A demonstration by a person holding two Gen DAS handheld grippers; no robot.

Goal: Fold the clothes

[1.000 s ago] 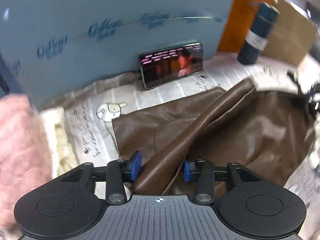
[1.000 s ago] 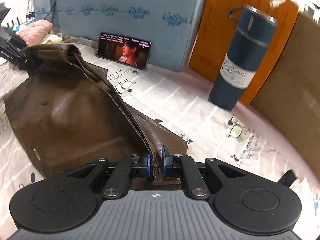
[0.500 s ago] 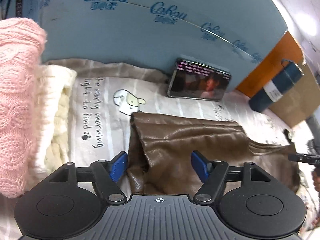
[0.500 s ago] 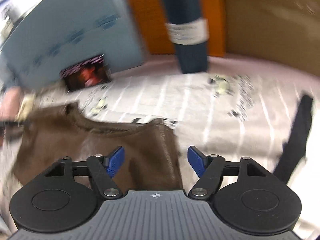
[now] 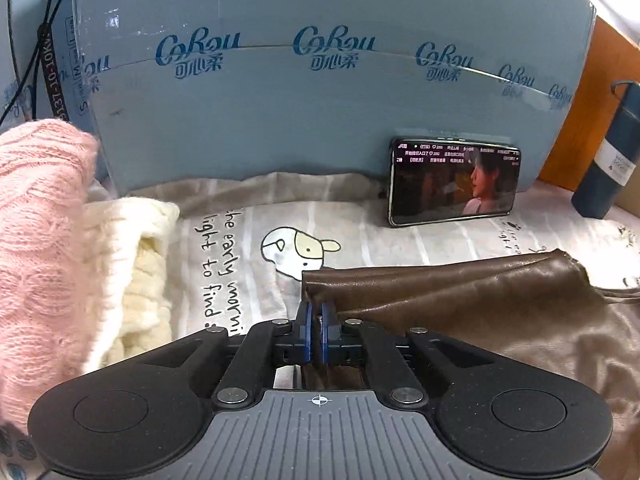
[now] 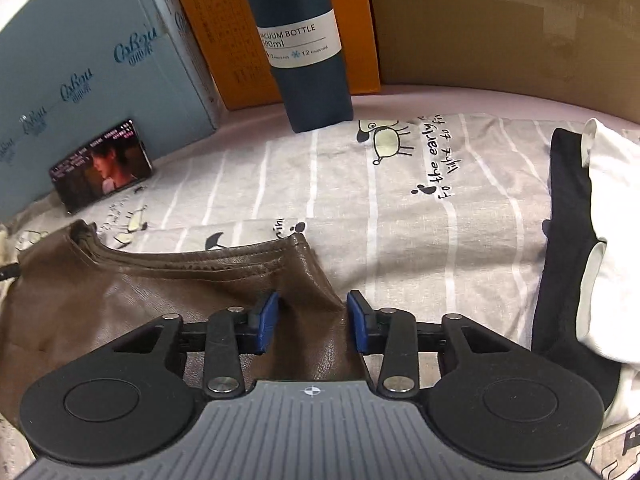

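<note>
Blue box [image 5: 320, 120] and vacuum bottle [image 6: 304, 40] stand shut, contents hidden.

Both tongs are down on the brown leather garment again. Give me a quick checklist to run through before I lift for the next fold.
1. Left tongs shut on the brown garment corner: ok.
2. Right tongs gripping: not ok; jaws closing, leather between them, pads not yet pressing.
3. Garment clear of the phone and vacuum bottle: ok.
4. Pink sweater and cream knit apart from the garment: ok.
5. Black-and-white clothing apart from the garment: ok.
6. Lower layers flat: cannot tell.
</note>
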